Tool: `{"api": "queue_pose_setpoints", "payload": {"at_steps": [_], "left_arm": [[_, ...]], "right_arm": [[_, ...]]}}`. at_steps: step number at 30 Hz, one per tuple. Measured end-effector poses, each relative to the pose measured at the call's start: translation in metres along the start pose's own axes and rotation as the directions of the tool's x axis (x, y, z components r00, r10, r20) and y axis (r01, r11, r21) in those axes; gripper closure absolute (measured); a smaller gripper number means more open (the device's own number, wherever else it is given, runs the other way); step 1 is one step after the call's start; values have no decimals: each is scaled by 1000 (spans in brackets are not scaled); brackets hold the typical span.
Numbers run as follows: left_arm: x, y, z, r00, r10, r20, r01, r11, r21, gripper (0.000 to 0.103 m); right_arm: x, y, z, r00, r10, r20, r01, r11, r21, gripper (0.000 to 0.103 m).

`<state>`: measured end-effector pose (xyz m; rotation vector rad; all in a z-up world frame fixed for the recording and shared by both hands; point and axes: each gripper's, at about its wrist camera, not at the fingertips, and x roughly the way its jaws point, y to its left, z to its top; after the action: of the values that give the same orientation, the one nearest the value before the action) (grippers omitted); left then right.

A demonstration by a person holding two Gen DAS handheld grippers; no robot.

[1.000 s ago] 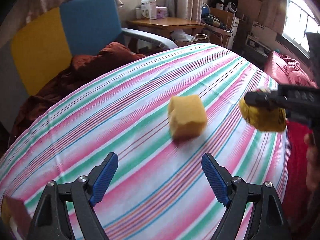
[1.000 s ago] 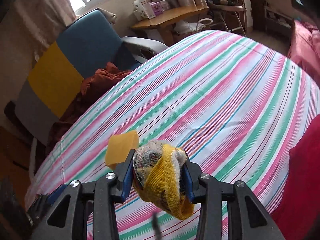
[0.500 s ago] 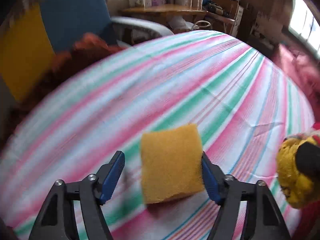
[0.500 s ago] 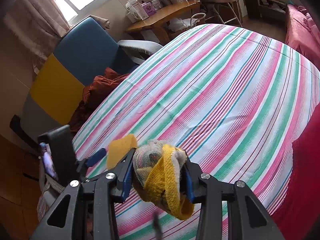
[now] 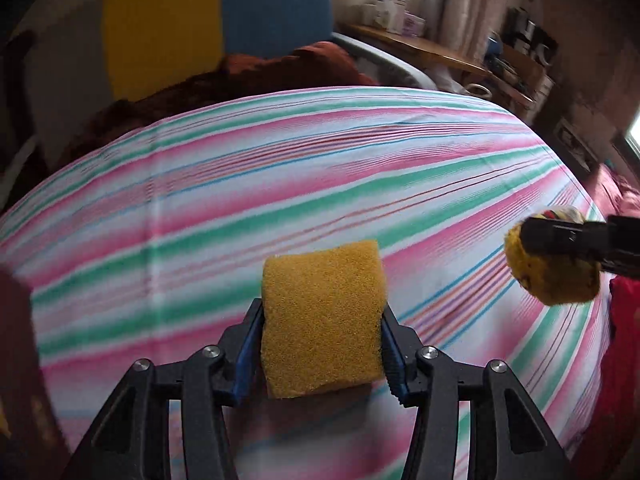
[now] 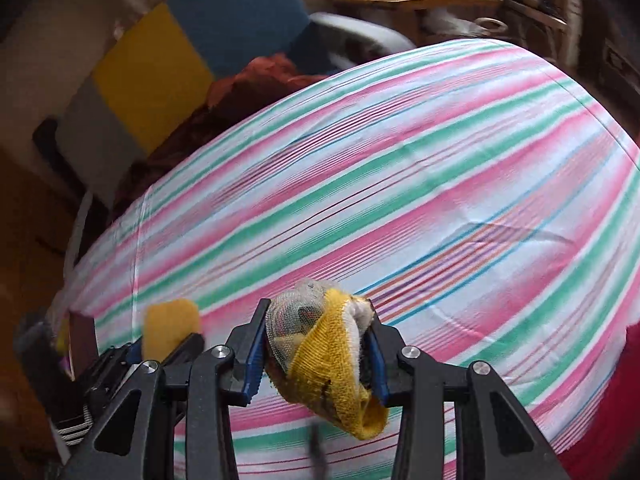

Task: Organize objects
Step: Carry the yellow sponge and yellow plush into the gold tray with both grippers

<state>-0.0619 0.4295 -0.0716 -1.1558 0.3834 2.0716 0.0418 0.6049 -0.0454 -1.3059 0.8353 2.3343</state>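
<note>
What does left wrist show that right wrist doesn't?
Left wrist only: the sponge's full face between the left gripper's closing fingers, pads touching both sides. Right wrist only: the rolled cloth's mesh and yellow knit, clamped in the right gripper; a dark red object at the table edge. Both: sponge, cloth, striped tablecloth, blue-yellow chair.

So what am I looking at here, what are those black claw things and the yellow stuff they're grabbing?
There is no robot here: a person carries a hand-held gripper in each hand, and a camera on each looks forward along its two fingers. In the left camera's picture, the left hand-held gripper is closing its jaws on a yellow sponge, whose sides already touch the blue pads. In the right camera's picture, the right hand-held gripper is clamped on a bundled yellow and white cloth. Below both is a striped sheet; nothing else lies on the part in view.
</note>
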Motion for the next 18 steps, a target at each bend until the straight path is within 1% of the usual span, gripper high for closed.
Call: {"api": "queue_pose_setpoints", "payload": {"at_steps": [3, 5, 7, 9, 10, 12, 16, 18], "left_arm": [[-25, 24, -31, 999, 30, 24, -28, 996, -79, 50], [-39, 35, -53, 997, 45, 59, -38, 992, -120, 49], [-46, 34, -67, 996, 49, 78, -39, 992, -117, 46], [-46, 30, -74, 994, 62, 91, -56, 996, -74, 44], [-44, 24, -78, 992, 78, 98, -74, 996, -41, 43], [-44, 21, -81, 990, 95, 104, -93, 995, -25, 43], [-42, 21, -83, 991, 77, 105, -74, 997, -33, 43], [-42, 19, -84, 991, 82, 108, -80, 996, -27, 43]], "right_arm": [[10, 28, -8, 999, 27, -47, -33, 992, -119, 61], [15, 47, -16, 997, 32, -74, -47, 978, -204, 61], [20, 63, -25, 994, 45, -102, -72, 959, -274, 61], [24, 73, -33, 992, 39, -119, -76, 943, -324, 61], [30, 79, -36, 991, 27, -129, -70, 937, -343, 61], [38, 82, -39, 990, 3, -142, -56, 929, -365, 61], [45, 81, -39, 988, -9, -156, -49, 932, -360, 61], [46, 80, -40, 987, -13, -160, -47, 931, -361, 61]]}}
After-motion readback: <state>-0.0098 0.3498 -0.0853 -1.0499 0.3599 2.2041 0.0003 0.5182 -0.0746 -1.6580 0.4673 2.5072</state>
